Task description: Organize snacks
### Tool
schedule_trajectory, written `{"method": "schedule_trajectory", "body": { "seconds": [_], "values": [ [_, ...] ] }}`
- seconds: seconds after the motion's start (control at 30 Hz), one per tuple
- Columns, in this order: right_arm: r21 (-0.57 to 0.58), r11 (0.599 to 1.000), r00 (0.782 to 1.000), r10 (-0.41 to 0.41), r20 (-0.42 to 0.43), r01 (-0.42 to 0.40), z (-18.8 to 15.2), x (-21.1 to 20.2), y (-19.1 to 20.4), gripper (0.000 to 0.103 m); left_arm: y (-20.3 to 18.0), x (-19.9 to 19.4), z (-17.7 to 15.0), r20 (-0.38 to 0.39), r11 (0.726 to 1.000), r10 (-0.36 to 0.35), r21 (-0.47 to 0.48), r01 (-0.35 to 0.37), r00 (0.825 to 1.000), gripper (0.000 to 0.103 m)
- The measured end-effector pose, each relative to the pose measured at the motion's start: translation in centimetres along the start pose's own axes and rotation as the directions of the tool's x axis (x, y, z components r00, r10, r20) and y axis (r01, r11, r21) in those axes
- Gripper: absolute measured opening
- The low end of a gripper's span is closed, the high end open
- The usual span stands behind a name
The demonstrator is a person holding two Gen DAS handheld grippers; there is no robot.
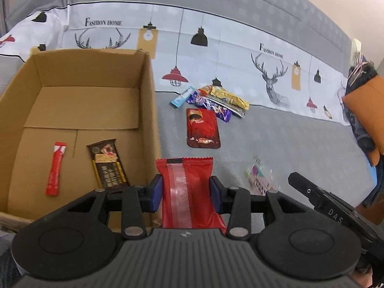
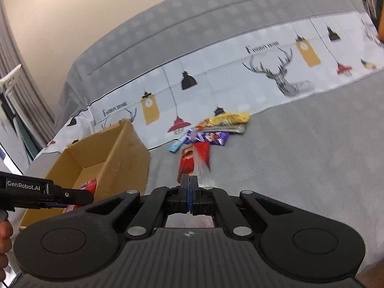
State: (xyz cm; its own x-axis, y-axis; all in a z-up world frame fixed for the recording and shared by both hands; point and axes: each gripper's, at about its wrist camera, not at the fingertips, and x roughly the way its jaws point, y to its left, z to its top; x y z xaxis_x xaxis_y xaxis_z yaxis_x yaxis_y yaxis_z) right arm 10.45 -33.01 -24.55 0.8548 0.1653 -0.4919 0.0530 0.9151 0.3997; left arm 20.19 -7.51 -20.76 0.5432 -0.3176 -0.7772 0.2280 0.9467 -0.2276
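Centrally, left claw (image 1: 186, 192) clamped on red packet (image 1: 186, 187), cardboard box (image 1: 148, 110) ahead-left holding red stick sachet (image 1: 56, 169) and brown bar (image 1: 108, 165), right claw (image 2: 189, 192) closed together, seemingly pinching a blurred clear wrapper (image 2: 202, 168).

Red sachet (image 1: 186, 192): upright, clear strip down its middle, just right of cardboard box (image 1: 148, 91) wall.
In box: red stick (image 1: 55, 168), brown bar (image 1: 108, 166), flat.
Right of box: red pouch (image 1: 202, 128); mixed wrappers (image 1: 211, 100) piled beyond.

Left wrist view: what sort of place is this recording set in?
Most likely a bedroom, with the work done on a bed. A grey quilted bedspread serves as the work surface, a "Fashion Home" printed sheet or pillow runs behind the snacks, and a curtain hangs at the side.
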Motion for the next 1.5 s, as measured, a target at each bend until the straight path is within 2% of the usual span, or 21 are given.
{"method": "schedule_trajectory", "body": {
  "seconds": [0.27,0.33,0.4,0.47,0.5,0.53,0.57,0.6,0.63,0.7,0.8,0.83,0.87,0.9,0.93,0.97,1.03,1.13,1.2,1.4,1.5],
  "values": [
    [-0.106,0.994,0.999,-0.024,0.027,0.027,1.6,-1.0,4.2,0.0,1.2,-2.1,1.5,0.03,1.0,0.003,0.029,-0.004,1.0,0.046],
    [-0.138,0.989,0.999,-0.051,0.004,0.051,0.9,-0.3,4.1,0.0,1.5,-2.2,0.9,0.024,0.999,0.001,0.034,-0.002,1.0,0.046],
    [-0.128,0.991,0.996,-0.055,-0.063,0.046,-0.5,0.7,3.3,0.002,1.6,-1.9,0.1,0.008,0.999,-0.002,0.033,0.001,1.0,0.046],
    [-0.105,0.989,0.987,-0.118,-0.109,0.107,-2.4,1.6,2.3,0.018,2.0,-1.4,-0.6,-0.011,1.0,-0.01,0.021,0.01,1.0,0.046],
    [-0.101,0.989,0.985,-0.117,-0.124,0.105,-3.5,1.9,1.8,0.033,2.2,-1.1,-1.0,-0.02,1.0,-0.011,0.013,0.011,1.0,0.046],
    [-0.099,0.991,0.984,-0.105,-0.143,0.091,-4.5,2.2,1.3,0.055,2.3,-0.9,-1.3,-0.026,1.0,-0.013,0.009,0.013,1.0,0.046],
    [-0.105,0.991,0.981,-0.104,-0.161,0.088,-5.2,2.6,0.9,0.064,2.4,-0.7,-1.5,-0.03,1.0,-0.013,0.006,0.013,0.999,0.046],
    [-0.122,0.988,0.979,-0.119,-0.168,0.099,-5.8,2.9,0.7,0.078,2.5,-0.5,-1.6,-0.032,1.0,-0.011,0.004,0.011,0.999,0.046],
    [-0.148,0.982,0.976,-0.137,-0.166,0.113,-6.1,3.2,0.6,0.085,2.5,-0.3,-1.7,-0.035,1.0,-0.009,0.002,0.009,0.999,0.046],
    [-0.182,0.976,0.972,-0.15,-0.18,0.117,-6.6,4.0,0.3,0.089,2.6,0.0,-1.8,-0.04,1.0,-0.007,0.0,0.007,0.999,0.046],
    [-0.229,0.966,0.959,-0.175,-0.221,0.123,-7.5,5.8,-0.3,0.088,2.6,0.3,-1.9,-0.044,1.0,-0.001,0.002,0.001,0.999,0.046],
    [-0.225,0.967,0.95,-0.175,-0.258,0.117,-8.1,6.6,-0.8,0.082,2.6,0.4,-1.9,-0.044,1.0,0.001,0.003,-0.001,0.999,0.046],
    [-0.218,0.97,0.938,-0.17,-0.303,0.106,-8.6,7.5,-1.5,0.082,2.7,0.5,-1.8,-0.045,1.0,0.003,0.003,-0.003,0.999,0.046],
    [-0.243,0.965,0.946,-0.163,-0.282,0.094,-9.1,7.4,-1.5,0.076,2.7,0.6,-1.8,-0.045,1.0,0.005,0.002,-0.005,0.999,0.046],
    [-0.276,0.957,0.944,-0.17,-0.282,0.09,-9.1,7.5,-1.2,0.046,2.7,0.6,-1.7,-0.045,1.0,0.006,-0.001,-0.006,0.999,0.046],
    [-0.267,0.962,0.948,-0.134,-0.289,0.054,-8.8,7.5,-1.1,0.027,2.7,0.7,-1.7,-0.043,1.0,0.007,-0.003,-0.007,0.999,0.046],
    [-0.203,0.978,0.953,-0.106,-0.285,0.048,-8.0,7.2,-1.7,0.015,2.6,0.8,-1.5,-0.042,1.0,0.009,-0.006,-0.01,0.999,0.046],
    [-0.123,0.992,0.96,-0.068,-0.273,0.036,-7.5,6.8,-2.5,0.007,2.5,0.8,-1.4,-0.042,1.0,0.01,-0.006,-0.01,0.999,0.046],
    [-0.121,0.992,0.964,-0.064,-0.257,0.033,-7.3,6.6,-2.3,0.005,2.4,0.8,-1.3,-0.04,1.0,0.012,-0.004,-0.012,0.999,0.046],
    [-0.1,0.995,0.982,-0.039,-0.184,0.021,-5.5,4.6,-1.2,0.005,2.3,0.7,-1.0,-0.035,1.0,0.02,0.002,-0.02,0.999,0.046],
    [-0.135,0.99,0.989,-0.046,-0.139,0.027,-4.2,3.4,0.5,0.005,2.2,0.5,-0.7,-0.033,1.0,0.016,0.008,-0.016,0.999,0.046]
  ]
}}
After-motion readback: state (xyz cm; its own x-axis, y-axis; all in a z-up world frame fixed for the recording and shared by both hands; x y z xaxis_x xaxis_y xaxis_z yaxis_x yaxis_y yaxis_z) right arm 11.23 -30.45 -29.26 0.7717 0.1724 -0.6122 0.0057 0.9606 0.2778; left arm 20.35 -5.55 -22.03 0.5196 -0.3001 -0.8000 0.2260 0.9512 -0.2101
